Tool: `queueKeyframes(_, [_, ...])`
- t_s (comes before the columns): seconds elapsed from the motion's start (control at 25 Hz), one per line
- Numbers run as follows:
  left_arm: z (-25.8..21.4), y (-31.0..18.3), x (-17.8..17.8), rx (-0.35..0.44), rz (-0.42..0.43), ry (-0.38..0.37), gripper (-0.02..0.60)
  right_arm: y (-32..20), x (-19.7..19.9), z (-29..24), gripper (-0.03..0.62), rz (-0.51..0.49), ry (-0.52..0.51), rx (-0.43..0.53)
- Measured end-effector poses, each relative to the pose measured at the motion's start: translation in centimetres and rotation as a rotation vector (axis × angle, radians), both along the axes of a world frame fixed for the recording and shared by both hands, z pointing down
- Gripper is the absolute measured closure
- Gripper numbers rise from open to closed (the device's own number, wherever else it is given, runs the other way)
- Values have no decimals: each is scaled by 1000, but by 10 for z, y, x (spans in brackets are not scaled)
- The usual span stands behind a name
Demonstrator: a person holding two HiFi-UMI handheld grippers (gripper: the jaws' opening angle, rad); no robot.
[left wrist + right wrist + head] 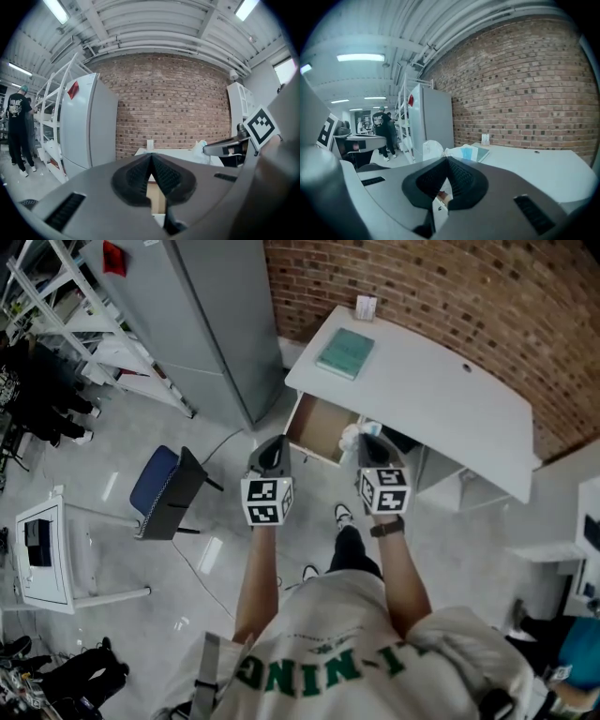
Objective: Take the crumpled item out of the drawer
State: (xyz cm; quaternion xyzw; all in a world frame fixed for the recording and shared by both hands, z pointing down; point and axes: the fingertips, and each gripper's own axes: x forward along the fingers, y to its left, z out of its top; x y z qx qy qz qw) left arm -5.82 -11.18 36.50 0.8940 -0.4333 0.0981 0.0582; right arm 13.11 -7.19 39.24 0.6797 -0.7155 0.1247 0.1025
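The wooden drawer [319, 427] stands pulled out under the white desk [422, 381]. A crumpled white item [350, 437] with a pale blue patch hangs at the tip of my right gripper [368, 442], above the drawer's right end. The right gripper [446, 160] is shut on it, and the crumpled item [432, 147] bulges just past the closed pads. From the left gripper view the item [199, 151] shows at the right gripper's tip. My left gripper [272, 450] hovers left of the drawer, shut and empty [151, 157].
A teal notebook [345, 352] and a small white box [366, 307] lie on the desk by the brick wall. A grey cabinet [206, 315] stands to the left. A blue chair [164, 486] and a white side table [42, 554] are on the floor behind.
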Motion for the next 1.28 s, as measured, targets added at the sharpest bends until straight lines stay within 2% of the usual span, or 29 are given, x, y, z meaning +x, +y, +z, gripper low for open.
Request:
queueKeyframes(0.28, [-40,19,-7,79,-4,30,591,23,-12,-45,591,-1,4,106])
queueKeyframes(0.52, [-49,29,-9,99,10,54,591,36,-16,-66,590,5,-8,195])
queueKeyframes(0.84, [-50,40,-10,121,18,58,591,43,-28,-68,591,-21,-7,200])
queueKeyframes(1.28, [-34,34,-23,90,-14,87,591,36,-42,-63,591,-72,25,190])
